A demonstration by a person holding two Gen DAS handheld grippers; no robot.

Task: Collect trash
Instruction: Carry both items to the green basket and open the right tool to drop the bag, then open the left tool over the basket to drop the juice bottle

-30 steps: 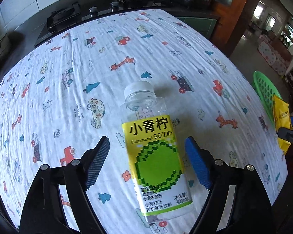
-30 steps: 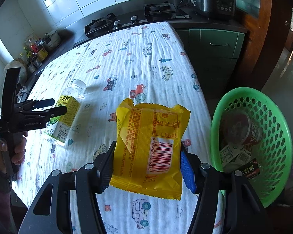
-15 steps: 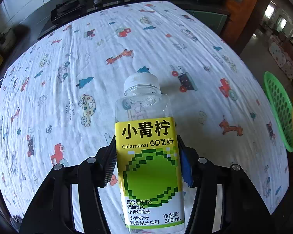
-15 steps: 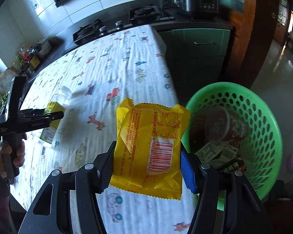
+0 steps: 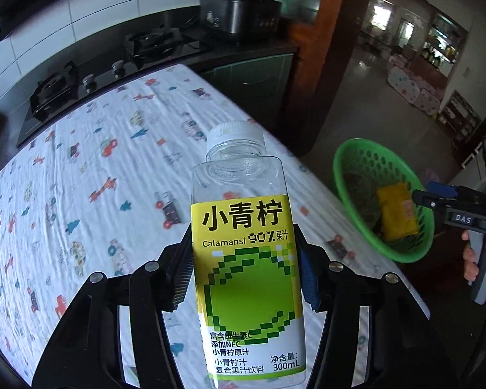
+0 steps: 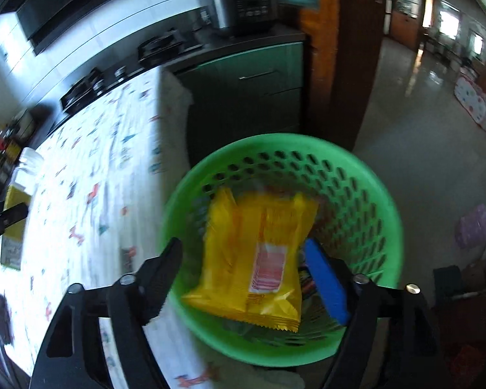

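2 pieces of trash are in play, and what matters next is where the green basket (image 5: 356, 162) lies from the bottle (image 5: 248, 259). Nearest the left wrist camera, the left gripper (image 5: 246, 269) is clamped on that bottle, its 2 pads pressed against the yellow-green label on either side; the bottle's long axis runs forward along the fingers, white cap (image 5: 235, 134) pointing away, and it looks lifted clear of the printed tablecloth (image 5: 81, 194), though the blur makes contact hard to rule out. From this grip the basket sits ahead and to the right, past the table's right edge and lower than the tabletop, so the bottle would have to travel rightward across that edge and then down. Over the basket, the right gripper (image 6: 246, 272) has its jaws spread wide with the yellow snack packet (image 6: 252, 259) between them; the packet is blurred and appears loose, already inside the basket's rim (image 6: 275, 141), lying among other litter. My reading is that the right hand is much the nearer to the basket but is finished with its load, so the left must bring the bottle over while the right clears out of the opening. Beyond the table, a stove (image 5: 53, 86) and a dark cooker (image 5: 239, 16) stand on the counter.
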